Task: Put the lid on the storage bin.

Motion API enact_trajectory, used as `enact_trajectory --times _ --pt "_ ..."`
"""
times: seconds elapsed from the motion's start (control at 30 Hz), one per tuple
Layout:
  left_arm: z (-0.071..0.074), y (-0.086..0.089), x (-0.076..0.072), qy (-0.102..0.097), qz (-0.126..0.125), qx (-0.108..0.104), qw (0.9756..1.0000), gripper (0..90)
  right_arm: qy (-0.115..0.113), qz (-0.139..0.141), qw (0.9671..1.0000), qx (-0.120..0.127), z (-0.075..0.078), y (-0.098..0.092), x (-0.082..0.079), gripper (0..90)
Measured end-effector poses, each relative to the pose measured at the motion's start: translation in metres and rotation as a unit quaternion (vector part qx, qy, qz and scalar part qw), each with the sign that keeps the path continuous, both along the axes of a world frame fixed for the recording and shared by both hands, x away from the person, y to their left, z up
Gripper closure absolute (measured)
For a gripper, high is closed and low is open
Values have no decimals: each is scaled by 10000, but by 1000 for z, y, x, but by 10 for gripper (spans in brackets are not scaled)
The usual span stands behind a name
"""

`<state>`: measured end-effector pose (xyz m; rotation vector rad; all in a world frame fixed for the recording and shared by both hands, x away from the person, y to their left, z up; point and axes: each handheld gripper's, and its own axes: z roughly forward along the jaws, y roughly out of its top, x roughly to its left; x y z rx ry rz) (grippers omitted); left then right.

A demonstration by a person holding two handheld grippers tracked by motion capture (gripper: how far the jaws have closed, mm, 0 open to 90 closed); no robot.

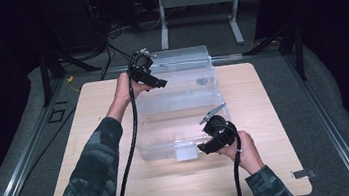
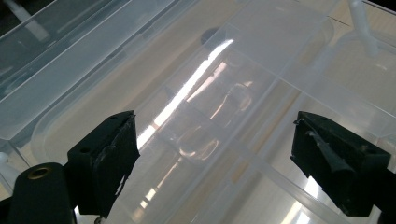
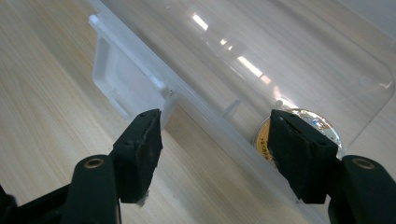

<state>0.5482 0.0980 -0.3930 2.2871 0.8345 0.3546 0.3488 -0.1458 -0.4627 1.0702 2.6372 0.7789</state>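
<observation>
Dark floor and metal frame legs surround a pale wooden bench (image 1: pixel 122 185) at the middle of the high view. On it sits a clear plastic storage box (image 1: pixel 178 107), its lid on, running from the upper centre of the frame down to just below the middle. A white latch (image 1: pixel 185 152) hangs on the box's near end wall.

At the upper left of the box, the left hand-held gripper (image 1: pixel 159 83) is held over the lid near the far corner. In the left gripper view its jaws stand wide apart above the ribbed lid (image 2: pixel 224 107), with nothing between the pads.

At the lower right of the box, the right hand-held gripper (image 1: pixel 203 148) is held at the near end, just beside the latch. In the right gripper view its jaws are apart on either side of the box's rim (image 3: pixel 219 130); the left pad sits just by the latch (image 3: pixel 121 79), and I cannot tell if it touches. A round gold and silver object (image 3: pixel 322 128) shows through the box wall by the right jaw.
</observation>
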Motion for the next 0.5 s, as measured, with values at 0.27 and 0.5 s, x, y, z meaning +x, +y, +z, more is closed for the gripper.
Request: enact_trajectory --times 0.27,0.5 --pt "-10 -6 3 90 64 248 9996 331 18 -3 10000 -5 -3 1 2 380" --pt "-11 -8 -1 -12 18 127 9999 507 -43 -189 9998 9 -4 1 4 472"
